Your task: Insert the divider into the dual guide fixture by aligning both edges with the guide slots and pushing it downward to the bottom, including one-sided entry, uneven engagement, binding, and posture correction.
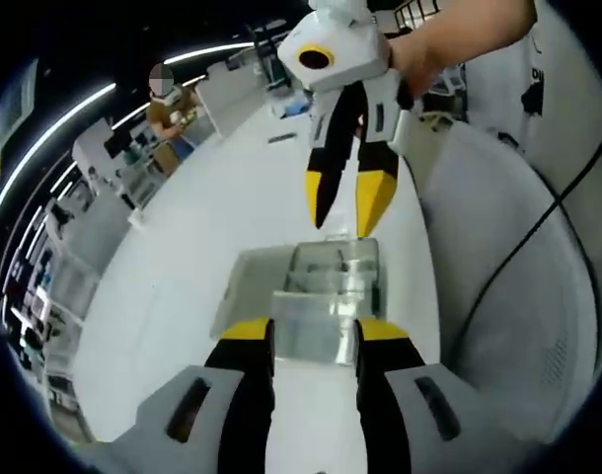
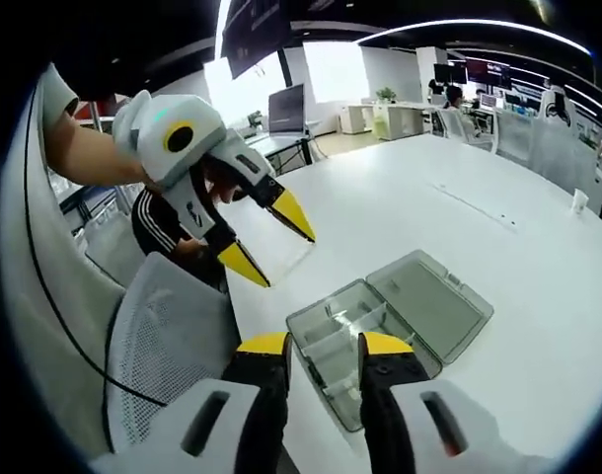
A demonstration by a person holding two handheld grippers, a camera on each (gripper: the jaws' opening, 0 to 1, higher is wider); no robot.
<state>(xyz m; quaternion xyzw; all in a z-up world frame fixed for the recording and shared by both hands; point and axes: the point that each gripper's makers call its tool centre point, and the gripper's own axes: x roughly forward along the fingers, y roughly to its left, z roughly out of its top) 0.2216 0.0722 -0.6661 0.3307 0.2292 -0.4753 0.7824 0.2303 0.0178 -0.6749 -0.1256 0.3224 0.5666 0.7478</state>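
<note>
Dividers inside the clear plastic box [image 2: 352, 341] are hard to separate from the glare, and I cannot tell whether any one sits fully down in its guide slots. The box lies on the white table [image 2: 498, 227] with its hinged lid [image 2: 431, 303] flat open beside the tray. In the left gripper view, the left gripper [image 1: 316, 331] has spread jaws flanking the box's near edge [image 1: 316, 336]. The right gripper [image 1: 350, 202] hangs above it, tips down, parted, holding nothing. A person's hand [image 1: 419, 54] grips its body.

Long white table [image 2: 498, 207], grey mesh chair [image 2: 168, 336], ceiling strip lights [image 1: 54, 128], office desks behind.
</note>
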